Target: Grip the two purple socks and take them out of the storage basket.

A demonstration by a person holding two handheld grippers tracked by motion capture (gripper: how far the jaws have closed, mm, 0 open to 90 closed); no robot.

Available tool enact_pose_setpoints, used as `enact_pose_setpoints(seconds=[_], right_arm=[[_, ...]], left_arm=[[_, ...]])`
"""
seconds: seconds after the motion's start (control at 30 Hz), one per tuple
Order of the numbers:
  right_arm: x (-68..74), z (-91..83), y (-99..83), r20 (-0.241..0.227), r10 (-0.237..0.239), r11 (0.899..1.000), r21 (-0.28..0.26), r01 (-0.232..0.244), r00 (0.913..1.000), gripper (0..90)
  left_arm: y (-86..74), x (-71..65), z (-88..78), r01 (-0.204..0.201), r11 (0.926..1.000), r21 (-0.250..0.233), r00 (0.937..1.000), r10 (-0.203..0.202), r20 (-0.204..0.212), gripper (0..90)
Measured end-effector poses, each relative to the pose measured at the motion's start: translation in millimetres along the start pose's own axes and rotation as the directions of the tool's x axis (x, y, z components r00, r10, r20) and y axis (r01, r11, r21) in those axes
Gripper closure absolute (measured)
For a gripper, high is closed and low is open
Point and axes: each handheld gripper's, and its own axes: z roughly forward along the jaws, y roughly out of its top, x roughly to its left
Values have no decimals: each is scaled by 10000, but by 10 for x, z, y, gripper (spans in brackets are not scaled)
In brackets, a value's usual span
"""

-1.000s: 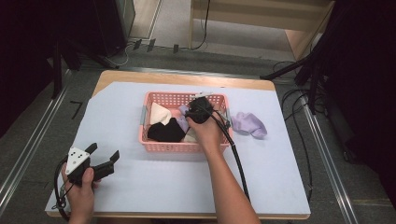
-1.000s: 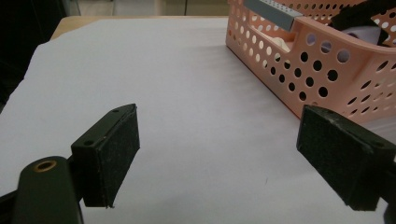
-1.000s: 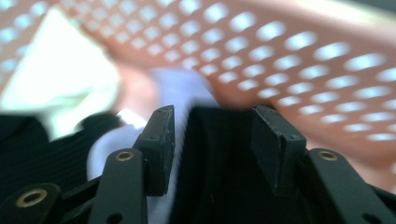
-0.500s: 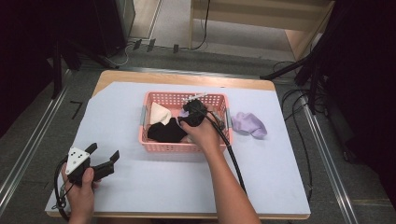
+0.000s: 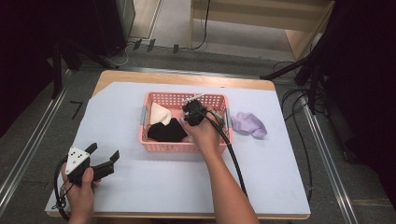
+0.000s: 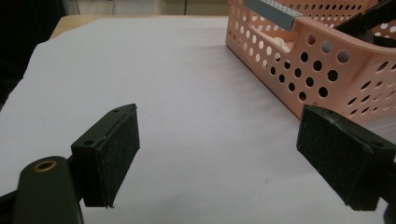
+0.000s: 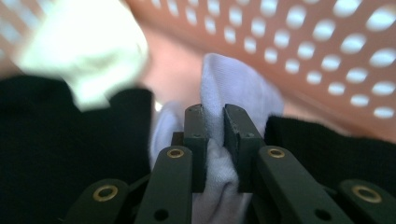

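- The right gripper (image 7: pixel 215 123) reaches into the pink perforated plastic basket (image 5: pixel 154 145), its fingers (image 7: pixel 194 135) pinching a fold of pale lilac cloth (image 7: pixel 229 88).
- That cloth lies between black fabric (image 5: pixel 163 132) and a cream piece (image 5: pixel 159 113) inside the basket.
- The left gripper (image 5: pixel 100 156) rests low over the white-covered bench (image 5: pixel 140 182), fingers (image 6: pixel 112 151) spread wide, holding nothing.
- A lilac cloth bundle (image 5: pixel 250 124) lies just right of the basket.

Wooden table (image 5: pixel 187 77) noted, its top covered almost wholly by a pale sheet (image 5: pixel 154 186); bare wood left exposed along the 12 o'clock edge. Metal floor rails are laid at 9 o'clock (image 5: pixel 28 149) and 3 o'clock (image 5: pixel 327 158). Black cables (image 5: pixel 292 100) are coiled at 3 o'clock. Wooden furniture (image 5: pixel 261 28) is seen at 12 o'clock, a black tape mark (image 5: pixel 76 109) at 10 o'clock.
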Motion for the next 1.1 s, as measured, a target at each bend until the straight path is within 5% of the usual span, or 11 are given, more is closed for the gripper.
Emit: enact_pose_setpoints(seconds=[0.2,0.27,0.47,0.83,1.1], right_arm=[[-19,-167,5,-351,440,9857,-1611,-491,9984,810],[-18,-236,-3,-146,428,9718,-2313,-450,9990,811],[-27,-433,-10,-282,173,9071,-4200,-275,9995,811],[-133,-817,-23,520,445,8138,-5812,-60,9977,808],[-355,-1065,-141,830,1004,7714,-6358,-249,9915,806]], left_arm=[[1,0,0,-18,10000,25,10000,18,7,143],[1,-1,0,3,10000,24,10000,-3,-1,143],[1,0,2,24,10000,10,10000,-24,24,143],[2,3,2,28,10000,30,10000,-28,18,143],[2,-1,1,18,10000,35,10000,-18,-2,143]])
